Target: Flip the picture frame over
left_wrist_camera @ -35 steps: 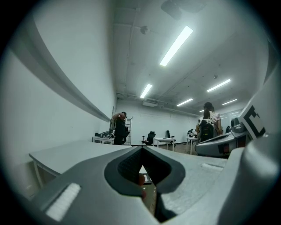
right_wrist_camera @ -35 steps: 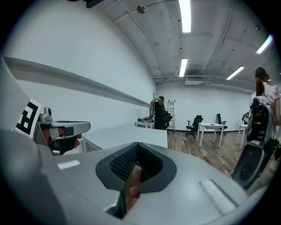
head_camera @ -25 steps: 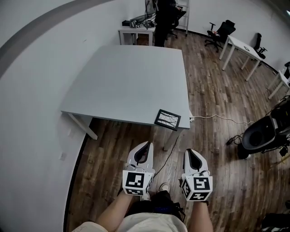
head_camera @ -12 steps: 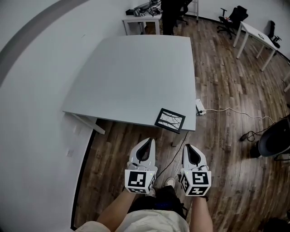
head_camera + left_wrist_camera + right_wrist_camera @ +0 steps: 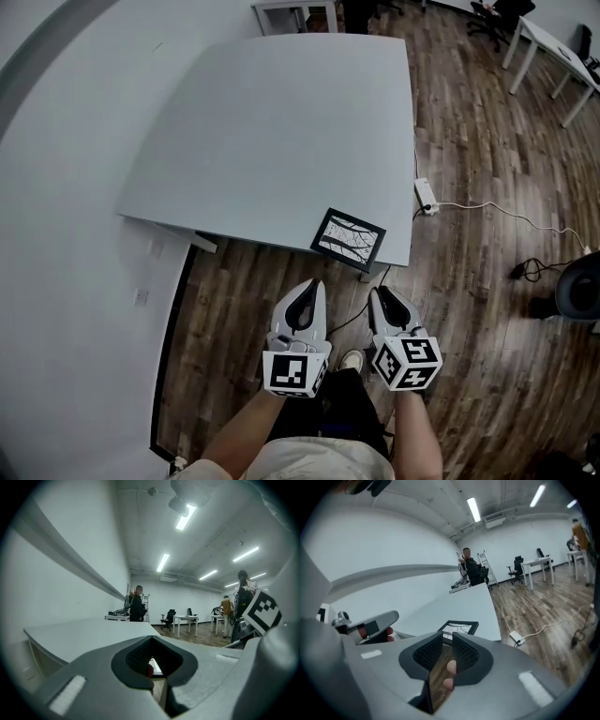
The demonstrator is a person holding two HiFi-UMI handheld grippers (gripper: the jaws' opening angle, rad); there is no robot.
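2 grippers face the picture frame [image 5: 348,239], picture-up at the surface's [image 5: 281,122] near right corner, seemingly readying a grasp: left gripper [image 5: 317,283] fingers together, right gripper [image 5: 376,292] fingers just opening, narrow and empty.

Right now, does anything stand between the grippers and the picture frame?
Nothing visible does. The picture frame lies at the near right corner of the table; the left gripper and right gripper hang over the floor just short of that edge. The right gripper's fingers have just been opening, with nothing between them.
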